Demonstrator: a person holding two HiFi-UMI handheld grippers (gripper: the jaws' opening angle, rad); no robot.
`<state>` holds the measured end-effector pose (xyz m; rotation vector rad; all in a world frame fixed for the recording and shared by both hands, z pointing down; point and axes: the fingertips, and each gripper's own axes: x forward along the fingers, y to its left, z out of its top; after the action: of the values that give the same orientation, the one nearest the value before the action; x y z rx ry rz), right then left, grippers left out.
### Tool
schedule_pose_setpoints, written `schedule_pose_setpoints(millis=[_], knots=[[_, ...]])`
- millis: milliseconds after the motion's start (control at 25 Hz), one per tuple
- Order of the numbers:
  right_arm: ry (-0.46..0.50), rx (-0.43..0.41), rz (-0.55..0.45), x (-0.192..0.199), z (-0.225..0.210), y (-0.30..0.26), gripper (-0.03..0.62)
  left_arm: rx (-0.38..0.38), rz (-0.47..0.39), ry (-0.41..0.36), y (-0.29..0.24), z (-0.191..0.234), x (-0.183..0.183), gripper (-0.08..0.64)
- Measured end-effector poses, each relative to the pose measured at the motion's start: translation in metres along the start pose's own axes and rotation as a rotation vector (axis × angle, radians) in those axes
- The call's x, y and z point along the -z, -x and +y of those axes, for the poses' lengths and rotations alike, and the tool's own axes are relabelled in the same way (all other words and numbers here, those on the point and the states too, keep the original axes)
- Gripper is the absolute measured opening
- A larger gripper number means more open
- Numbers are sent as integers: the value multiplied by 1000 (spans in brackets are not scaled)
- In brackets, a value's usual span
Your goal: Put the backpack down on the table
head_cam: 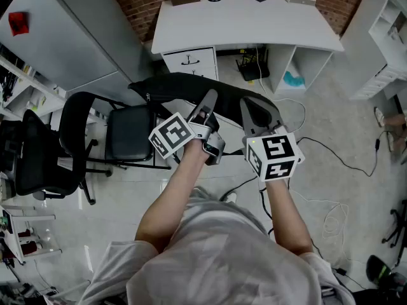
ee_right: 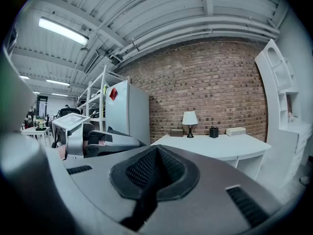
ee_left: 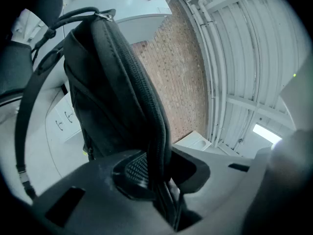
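So the black fabric backpack (head_cam: 168,89) isn't on the white table (head_cam: 241,27) yet. It hangs in the air just in front of the table, above the floor and beside a black office chair (head_cam: 127,132). The left gripper (ee_left: 156,175) has its jaws pinching the bag's zippered edge. The right gripper (ee_right: 156,155) has its jaws pressed together, and I can't see anything between them. From the head view its tips overlap the bag's end nearest the table's open shelves, so whether they're touching is hard to tell. The bag's underside is hidden.
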<state>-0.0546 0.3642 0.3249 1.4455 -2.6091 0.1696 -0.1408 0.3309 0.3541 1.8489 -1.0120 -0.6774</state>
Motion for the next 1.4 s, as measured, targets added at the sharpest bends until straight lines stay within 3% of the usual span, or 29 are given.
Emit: schedule_pose_setpoints(millis=[640,1400], knots=[[-21,-26,-2,6,0,-20,2,-27,-16,10,-4,19,-11,72],[-9,41,20,-24,-53,-157,2,10,20,33,-119,69,-105,72]])
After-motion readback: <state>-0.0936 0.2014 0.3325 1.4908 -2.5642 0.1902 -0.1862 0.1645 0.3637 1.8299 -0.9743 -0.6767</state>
